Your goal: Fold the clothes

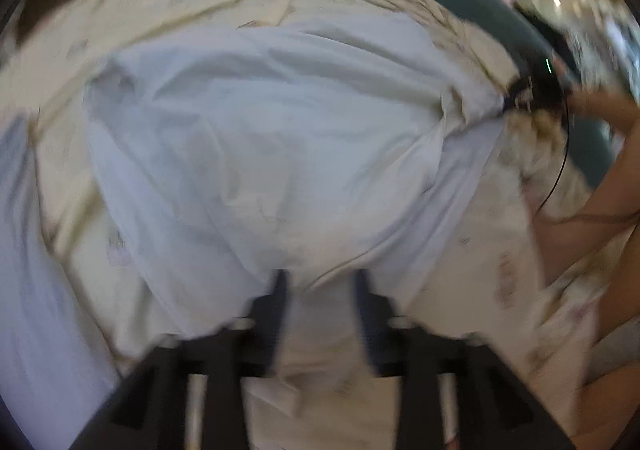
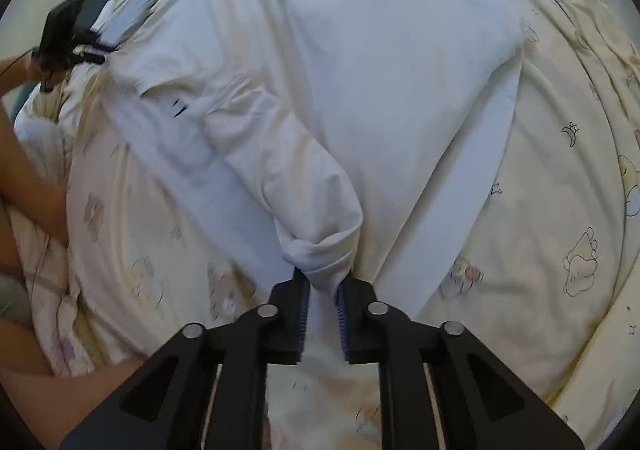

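Shirt: lying spread on the bed sheet [image 2: 540,186], white shirt [image 2: 360,62] puffing up in the middle, bulging rather than lying flat.
Sleeve: being held up by its cuff, sleeve [image 2: 304,178] running from the far left down to the near middle.
Right claw: right gripper [image 2: 322,292] pinching the sleeve cuff between its blue pads, cloth bunching there.
Left claw: left gripper [image 1: 322,290] sitting at the near hem of the shirt, cloth lying between the fingers, picture too blurry for telling if squeezing or not.
Slipping: only a little bit of cuff being held, so maybe sliding out when pulling hard or fast.
Dragging: pulling the sleeve sideways maybe tugging the whole shirt along and crooking the fold.
Wrinkles: puffy middle maybe getting squashed into creases when folding over without smoothing.
Wrong cloth: sheet being soft and close under the shirt, so maybe getting grabbed too when pinching low.
Pulling apart: both claws tugging opposite ways maybe stretching the shirt or popping one grip loose.
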Demonstrator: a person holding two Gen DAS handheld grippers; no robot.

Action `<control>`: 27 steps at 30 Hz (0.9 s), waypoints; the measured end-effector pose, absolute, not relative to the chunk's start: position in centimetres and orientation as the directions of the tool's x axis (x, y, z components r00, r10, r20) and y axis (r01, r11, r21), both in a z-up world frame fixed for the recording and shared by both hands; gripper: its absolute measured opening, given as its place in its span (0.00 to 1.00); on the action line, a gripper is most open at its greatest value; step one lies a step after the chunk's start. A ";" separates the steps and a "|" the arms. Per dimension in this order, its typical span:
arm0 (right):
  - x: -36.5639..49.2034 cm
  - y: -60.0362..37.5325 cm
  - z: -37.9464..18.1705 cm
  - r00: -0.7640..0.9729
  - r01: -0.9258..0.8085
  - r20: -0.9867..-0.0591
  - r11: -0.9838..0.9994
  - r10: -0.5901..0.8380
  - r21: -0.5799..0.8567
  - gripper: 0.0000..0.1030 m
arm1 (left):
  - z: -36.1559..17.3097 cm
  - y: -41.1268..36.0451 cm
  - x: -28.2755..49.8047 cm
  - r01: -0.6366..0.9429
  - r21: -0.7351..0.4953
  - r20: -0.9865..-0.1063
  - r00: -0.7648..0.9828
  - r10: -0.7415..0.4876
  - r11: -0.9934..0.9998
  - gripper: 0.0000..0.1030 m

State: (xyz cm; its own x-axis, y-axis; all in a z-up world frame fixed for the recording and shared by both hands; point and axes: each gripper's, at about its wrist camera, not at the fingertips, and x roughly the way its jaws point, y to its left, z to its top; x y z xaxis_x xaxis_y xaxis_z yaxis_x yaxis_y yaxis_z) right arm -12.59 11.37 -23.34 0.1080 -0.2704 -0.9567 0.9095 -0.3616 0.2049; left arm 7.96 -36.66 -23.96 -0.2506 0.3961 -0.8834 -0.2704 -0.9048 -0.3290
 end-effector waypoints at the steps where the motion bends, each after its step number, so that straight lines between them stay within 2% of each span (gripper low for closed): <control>1: -12.3 11.5 -23.0 0.108 0.916 -0.962 -0.351 -0.249 0.194 0.24 | -23.8 -37.3 8.0 -0.231 -0.372 -0.872 -0.245 0.423 -0.899 0.54; 3: -11.7 12.2 -22.4 0.112 0.924 -0.970 -0.338 -0.215 0.181 0.32 | -23.7 -38.3 8.3 -0.156 -0.427 -0.854 -0.255 0.454 -0.891 0.54; 6: -11.3 13.2 -21.5 0.086 0.927 -0.978 -0.345 -0.188 0.148 0.32 | -24.5 -39.5 8.3 -0.023 -0.483 -0.828 -0.311 0.465 -0.875 0.60; 10: -15.6 15.1 -19.3 0.103 0.695 -0.893 -0.610 -0.439 0.381 0.37 | -27.3 -40.1 6.8 0.186 -0.645 -0.747 -0.362 0.558 -0.742 0.66; 13: -17.0 16.1 -19.7 0.078 0.555 -0.847 -0.683 -0.525 0.475 0.38 | -29.2 -39.1 6.2 0.266 -0.633 -0.768 -0.339 0.544 -0.728 0.66; 18: -16.9 18.0 -23.9 0.110 0.308 -0.770 -0.715 -0.629 0.628 0.38 | -30.9 -38.3 5.7 0.328 -0.668 -0.740 -0.392 0.547 -0.668 0.66; 19: -17.0 18.3 -24.8 0.107 0.267 -0.778 -0.736 -0.619 0.622 0.38 | -30.8 -38.0 5.5 0.322 -0.649 -0.755 -0.384 0.531 -0.689 0.62; 20: -17.1 18.5 -25.6 0.104 0.225 -0.787 -0.756 -0.608 0.614 0.38 | -30.7 -37.8 5.4 0.315 -0.628 -0.771 -0.375 0.514 -0.712 0.38; 21: -17.3 18.9 -25.8 0.092 0.197 -0.796 -0.772 -0.599 0.604 0.40 | -30.6 -37.5 5.3 0.308 -0.606 -0.787 -0.367 0.496 -0.733 0.25; 22: -17.6 19.4 -26.0 0.087 0.165 -0.790 -0.773 -0.607 0.612 0.40 | -30.4 -37.3 5.2 0.298 -0.583 -0.803 -0.350 0.482 -0.756 0.06; 25: -17.3 19.6 -26.7 0.117 0.102 -0.732 -0.725 -0.671 0.681 0.40 | -29.1 -37.6 5.4 0.262 -0.619 -0.769 -0.393 0.504 -0.741 0.05; 27: -16.7 18.9 -26.4 0.117 0.144 -0.759 -0.745 -0.640 0.651 0.40 | -27.9 -37.3 5.4 0.224 -0.631 -0.751 -0.414 0.514 -0.743 0.05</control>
State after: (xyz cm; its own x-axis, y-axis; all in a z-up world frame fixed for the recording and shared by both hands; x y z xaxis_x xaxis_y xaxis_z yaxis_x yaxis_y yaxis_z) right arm -16.72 18.88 -26.39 0.1172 -0.6404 -0.7590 0.1436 -0.7453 0.6510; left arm 5.36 -37.27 -27.89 -0.4142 0.5138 -0.7513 0.2239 -0.7426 -0.6312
